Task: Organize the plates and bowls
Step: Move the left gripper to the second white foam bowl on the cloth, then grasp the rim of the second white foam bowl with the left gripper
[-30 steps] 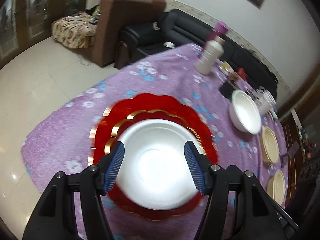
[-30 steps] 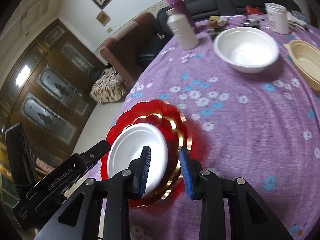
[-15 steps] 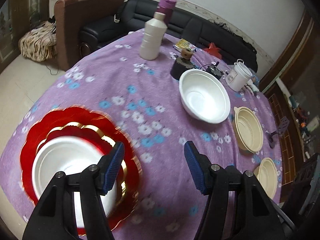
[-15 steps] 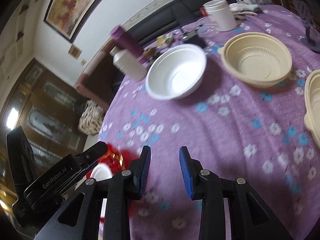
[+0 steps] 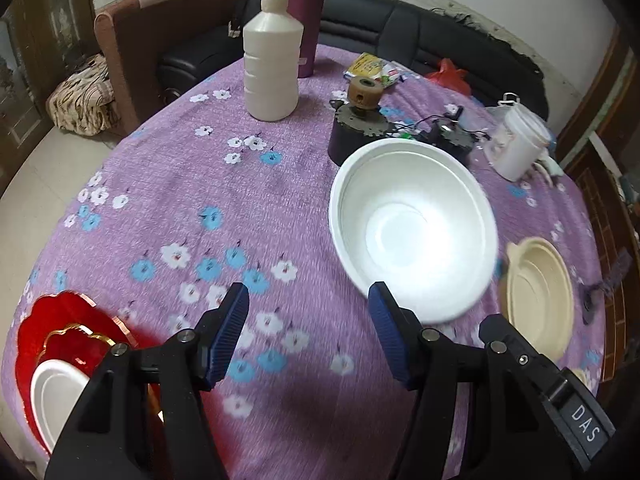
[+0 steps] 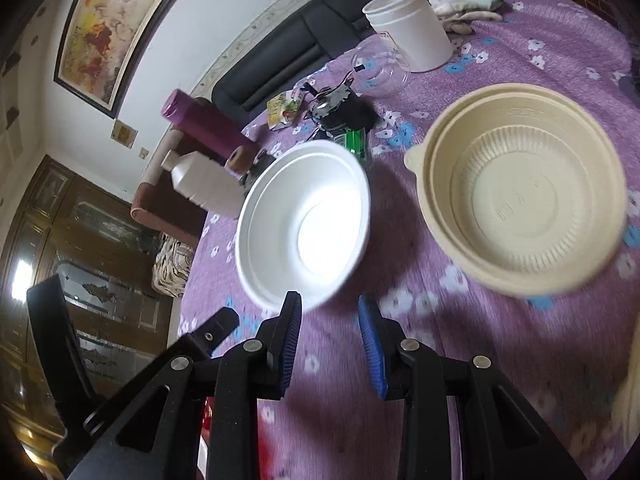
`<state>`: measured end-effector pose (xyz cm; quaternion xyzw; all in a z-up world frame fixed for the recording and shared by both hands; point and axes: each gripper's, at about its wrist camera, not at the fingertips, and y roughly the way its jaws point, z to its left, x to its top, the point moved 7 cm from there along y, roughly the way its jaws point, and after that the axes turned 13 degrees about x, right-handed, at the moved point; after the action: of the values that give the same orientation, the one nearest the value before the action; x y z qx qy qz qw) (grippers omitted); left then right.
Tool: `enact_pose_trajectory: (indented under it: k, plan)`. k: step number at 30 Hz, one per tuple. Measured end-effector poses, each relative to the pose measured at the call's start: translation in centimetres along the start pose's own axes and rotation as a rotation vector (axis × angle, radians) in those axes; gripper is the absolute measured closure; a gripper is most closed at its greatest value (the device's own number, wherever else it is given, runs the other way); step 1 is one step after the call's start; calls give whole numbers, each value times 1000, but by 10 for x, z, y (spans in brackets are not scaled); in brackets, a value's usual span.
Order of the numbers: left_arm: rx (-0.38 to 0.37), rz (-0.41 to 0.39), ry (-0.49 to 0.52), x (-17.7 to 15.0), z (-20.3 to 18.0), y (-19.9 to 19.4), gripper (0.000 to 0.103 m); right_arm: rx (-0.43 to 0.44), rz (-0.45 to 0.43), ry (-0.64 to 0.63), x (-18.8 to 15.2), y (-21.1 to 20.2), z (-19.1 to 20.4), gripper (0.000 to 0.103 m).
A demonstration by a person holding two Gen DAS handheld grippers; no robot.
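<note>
Both grippers angled down over surface point(image 5: 240, 184): left gripper point(image 5: 308, 336) fingers apart, empty; right gripper point(image 6: 330, 340) fingers narrowly apart, empty, white bowl point(image 6: 304, 224) just ahead.

We read one legible marking: "DAS", white letters on a dark tag on the black gripper body point(image 5: 582, 424), lower right of the left wrist view. Embossed characters in the base of the beige bowl point(image 6: 524, 200), right of the right wrist view, stay unreadable.

Left gripper point(image 5: 308, 338): black frame, ribbed blue pads, silver screws, white "DAS" label lower right. Right gripper point(image 6: 330, 342): same build.
</note>
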<state>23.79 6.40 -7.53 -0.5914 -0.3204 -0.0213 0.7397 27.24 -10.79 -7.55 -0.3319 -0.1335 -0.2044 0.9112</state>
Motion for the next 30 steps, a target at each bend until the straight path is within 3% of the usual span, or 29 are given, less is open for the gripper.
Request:
enact_pose_trajectory:
  k: [12,15,17,18,19,30]
  plan:
    - [42,50,-53,18,-19,39,42,-69,5,36,30,40,-25,75]
    - [42,79,-63,17,-22,49,42,-72,7,49,31,46,-30,83]
    - [51,84,-49,15,-24,53,59,-80,13,43,30,48,-30,94]
    - [45,86,-32,15,-26,53,76,-78,16,44,29,48,-30,95]
    - [27,98,-5,12,-31,54,84,-69,17,48,28,47,-30,97]
    - [18,35,80,-27,-16,10,87,-82,1,-7,-13,7,-13,97]
